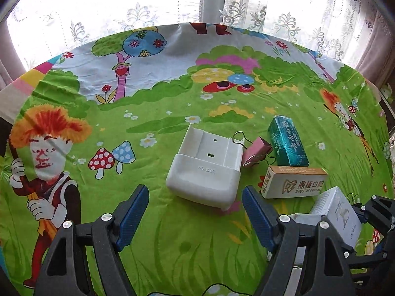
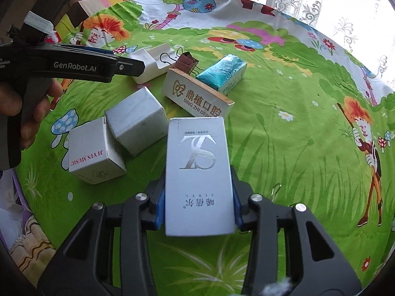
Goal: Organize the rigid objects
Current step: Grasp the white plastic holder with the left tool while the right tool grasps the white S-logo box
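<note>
My right gripper (image 2: 197, 180) is shut on a silver-white box (image 2: 198, 172) marked with a large ZS logo, its blue pads pressing both long sides. In the left wrist view that box (image 1: 338, 207) shows at the lower right. My left gripper (image 1: 194, 189) stands open with nothing between its fingers, just short of a white plastic holder (image 1: 205, 170). To the right of the holder lie a pink binder clip (image 1: 255, 151), a teal box (image 1: 287, 145) and a dental-brand carton (image 1: 293, 182). Two white cube boxes (image 2: 137, 120) (image 2: 93, 150) sit left of the held box.
Everything rests on a bright cartoon tablecloth (image 1: 172, 234) over a table. Lace curtains (image 1: 148, 5) hang behind the far edge. A person's hand (image 2: 29, 113) grips the left gripper's handle at the left of the right wrist view.
</note>
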A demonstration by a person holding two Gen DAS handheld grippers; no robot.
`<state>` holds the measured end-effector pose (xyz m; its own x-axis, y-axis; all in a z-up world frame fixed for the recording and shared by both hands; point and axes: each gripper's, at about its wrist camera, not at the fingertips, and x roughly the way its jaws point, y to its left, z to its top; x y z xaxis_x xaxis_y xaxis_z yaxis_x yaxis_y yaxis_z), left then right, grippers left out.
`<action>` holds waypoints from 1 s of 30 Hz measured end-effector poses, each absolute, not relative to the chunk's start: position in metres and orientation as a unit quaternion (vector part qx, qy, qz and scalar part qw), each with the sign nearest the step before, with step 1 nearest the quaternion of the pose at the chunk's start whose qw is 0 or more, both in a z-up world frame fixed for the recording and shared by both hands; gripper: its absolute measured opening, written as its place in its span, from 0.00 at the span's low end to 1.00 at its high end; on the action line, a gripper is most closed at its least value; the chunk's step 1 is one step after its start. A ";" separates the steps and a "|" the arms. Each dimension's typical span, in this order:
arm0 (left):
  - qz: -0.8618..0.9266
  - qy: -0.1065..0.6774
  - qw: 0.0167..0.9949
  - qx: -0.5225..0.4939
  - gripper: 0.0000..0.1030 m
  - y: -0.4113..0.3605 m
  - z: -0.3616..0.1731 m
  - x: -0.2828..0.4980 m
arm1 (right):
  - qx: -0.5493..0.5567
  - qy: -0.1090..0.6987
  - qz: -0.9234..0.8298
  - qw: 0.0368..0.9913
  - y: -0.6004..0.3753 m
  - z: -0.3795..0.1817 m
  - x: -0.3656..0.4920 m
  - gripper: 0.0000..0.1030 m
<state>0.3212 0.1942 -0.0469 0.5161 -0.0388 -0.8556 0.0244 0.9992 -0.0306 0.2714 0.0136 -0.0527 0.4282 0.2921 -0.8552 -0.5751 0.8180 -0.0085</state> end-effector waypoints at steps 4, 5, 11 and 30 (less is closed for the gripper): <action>-0.021 0.503 0.864 0.004 0.77 0.195 -0.057 0.334 | -0.144 0.468 0.254 0.834 0.010 -0.052 0.274 0.44; -0.024 0.504 0.863 0.001 0.77 0.196 -0.058 0.336 | -0.143 0.469 0.254 0.834 0.010 -0.052 0.274 0.44; -0.040 0.510 0.859 0.011 0.65 0.191 -0.065 0.346 | -0.142 0.469 0.252 0.835 0.009 -0.052 0.273 0.44; 0.071 0.518 0.851 -0.049 0.65 0.202 -0.044 0.261 | -0.140 0.457 0.243 0.844 0.004 -0.028 0.251 0.44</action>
